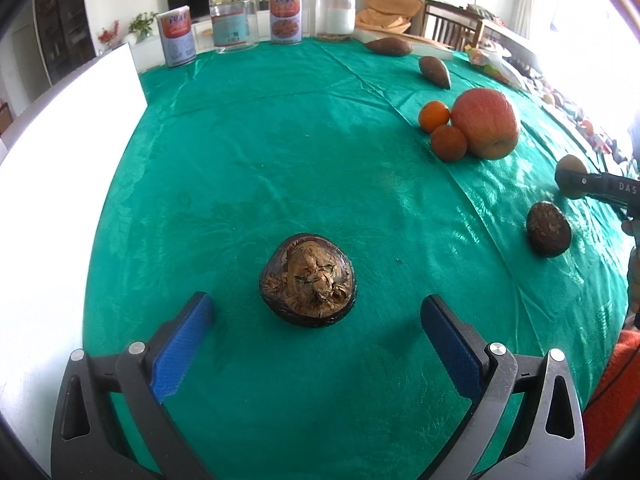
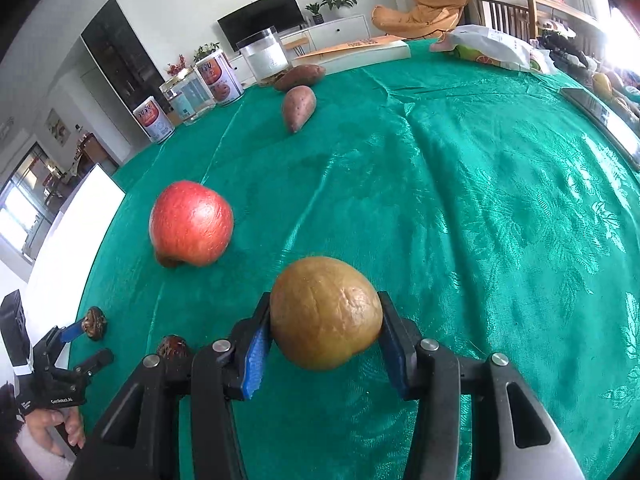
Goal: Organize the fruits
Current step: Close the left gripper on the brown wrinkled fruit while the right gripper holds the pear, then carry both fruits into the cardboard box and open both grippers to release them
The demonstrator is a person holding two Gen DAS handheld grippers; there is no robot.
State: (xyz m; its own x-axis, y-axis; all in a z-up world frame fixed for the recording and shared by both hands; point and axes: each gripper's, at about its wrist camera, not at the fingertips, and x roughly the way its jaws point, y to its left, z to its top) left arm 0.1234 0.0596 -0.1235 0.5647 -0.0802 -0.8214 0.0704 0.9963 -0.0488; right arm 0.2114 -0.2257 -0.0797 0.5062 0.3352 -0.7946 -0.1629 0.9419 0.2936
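My left gripper (image 1: 316,312) is open, its blue pads on either side of and just short of a dark brown water chestnut (image 1: 307,279) on the green tablecloth. A second water chestnut (image 1: 548,229) lies at the right. A red apple (image 1: 486,122) sits with two small oranges (image 1: 433,115) (image 1: 449,142). My right gripper (image 2: 324,340) is shut on a tan-brown round fruit (image 2: 325,312), held just above the cloth; it shows in the left wrist view too (image 1: 572,176). The apple (image 2: 191,223) lies to its left.
Two sweet potatoes (image 1: 435,71) (image 1: 388,45) lie farther back. Cans and jars (image 1: 233,22) line the far edge. A white board (image 1: 60,148) stands at the left. A book (image 2: 360,54) and snack bag (image 2: 496,48) lie at the far right.
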